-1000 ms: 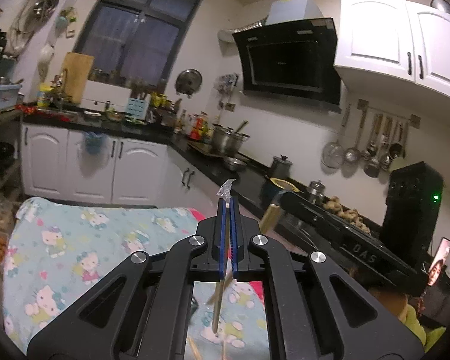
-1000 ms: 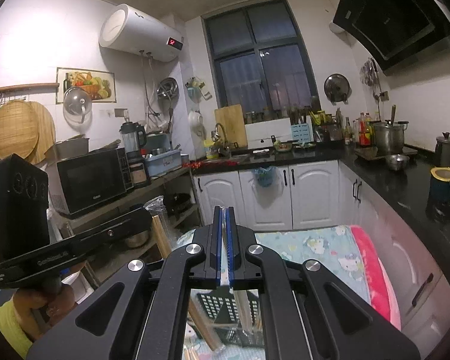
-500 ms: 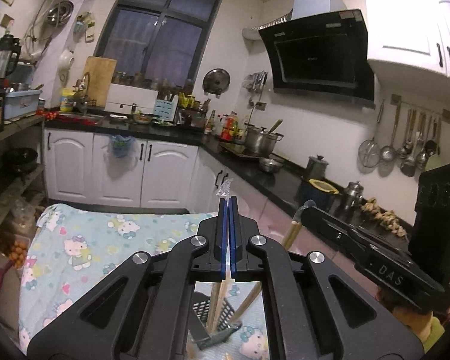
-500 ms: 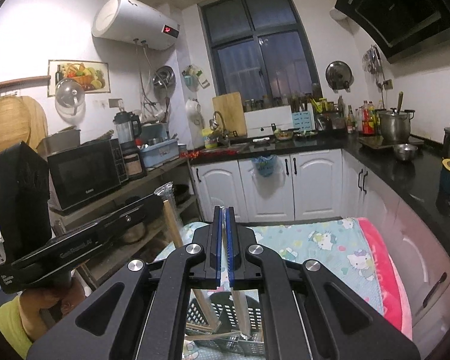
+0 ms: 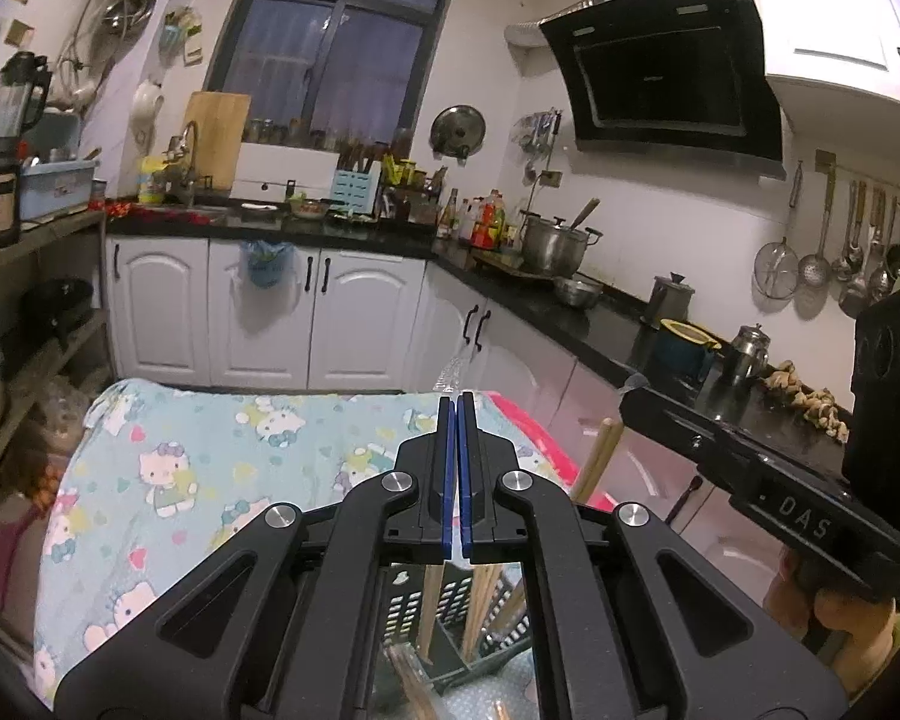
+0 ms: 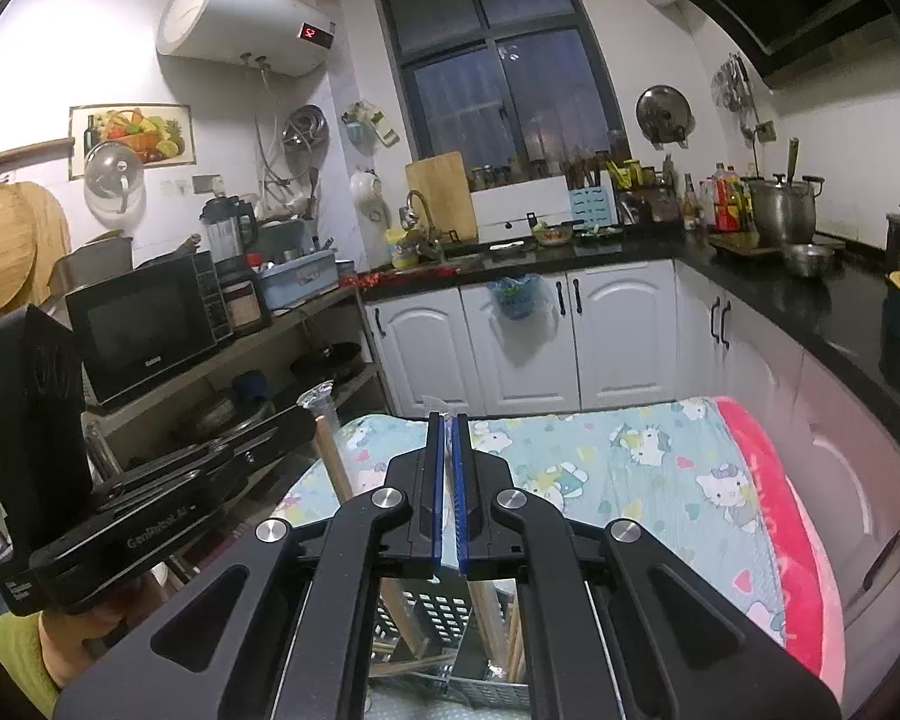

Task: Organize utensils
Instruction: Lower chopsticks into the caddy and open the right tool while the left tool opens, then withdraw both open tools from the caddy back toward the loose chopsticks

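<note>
My left gripper (image 5: 456, 405) is shut on a pair of wooden chopsticks (image 5: 431, 612) in a clear wrapper, whose tip sticks out above the jaws. The chopsticks hang down into a dark perforated utensil basket (image 5: 417, 615). My right gripper (image 6: 448, 423) is shut on another wrapped pair of chopsticks (image 6: 487, 624), which also reaches down into the basket (image 6: 426, 612). Each gripper shows in the other's view: the right one (image 5: 630, 387) with its chopsticks (image 5: 597, 459), the left one (image 6: 315, 399) with its chopsticks (image 6: 335, 462). More chopsticks stand in the basket.
The basket stands on a table with a light blue cartoon-cat cloth (image 5: 210, 450) and a pink edge (image 6: 786, 516). White cabinets and a black counter (image 5: 570, 324) with pots run behind and to the right. A shelf with a microwave (image 6: 144, 330) is on the left.
Both grippers have lowered their chopsticks, whose lower ends now reach into the basket. Both views have swung left, and the basket has come into view under the left gripper.
</note>
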Action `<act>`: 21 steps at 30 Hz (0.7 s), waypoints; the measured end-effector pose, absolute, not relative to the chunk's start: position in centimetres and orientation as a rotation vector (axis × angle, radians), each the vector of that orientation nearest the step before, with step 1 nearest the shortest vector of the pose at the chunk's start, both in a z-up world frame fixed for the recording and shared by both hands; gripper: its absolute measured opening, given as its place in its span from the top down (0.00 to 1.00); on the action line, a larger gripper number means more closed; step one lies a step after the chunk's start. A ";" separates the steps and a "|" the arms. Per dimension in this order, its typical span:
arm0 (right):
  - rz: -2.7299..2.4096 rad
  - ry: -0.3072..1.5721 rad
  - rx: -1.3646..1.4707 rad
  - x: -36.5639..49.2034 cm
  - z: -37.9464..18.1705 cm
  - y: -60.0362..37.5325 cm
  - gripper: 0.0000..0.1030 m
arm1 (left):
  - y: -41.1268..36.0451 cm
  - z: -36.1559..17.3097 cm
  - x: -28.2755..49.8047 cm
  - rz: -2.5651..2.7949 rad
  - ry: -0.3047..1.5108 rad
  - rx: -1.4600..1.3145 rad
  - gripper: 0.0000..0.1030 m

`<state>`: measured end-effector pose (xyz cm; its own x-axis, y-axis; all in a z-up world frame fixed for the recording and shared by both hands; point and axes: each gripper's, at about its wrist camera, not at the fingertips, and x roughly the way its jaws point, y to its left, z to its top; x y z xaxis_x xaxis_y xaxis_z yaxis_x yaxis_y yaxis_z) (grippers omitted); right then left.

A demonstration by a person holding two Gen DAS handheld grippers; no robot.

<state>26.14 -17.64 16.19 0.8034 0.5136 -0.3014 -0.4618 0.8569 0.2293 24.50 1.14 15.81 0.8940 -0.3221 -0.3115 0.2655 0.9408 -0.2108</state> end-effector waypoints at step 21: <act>0.432 0.441 0.169 25.0 13.0 -20.5 0.41 | 3.6 13.9 22.3 -0.260 0.417 -0.269 0.34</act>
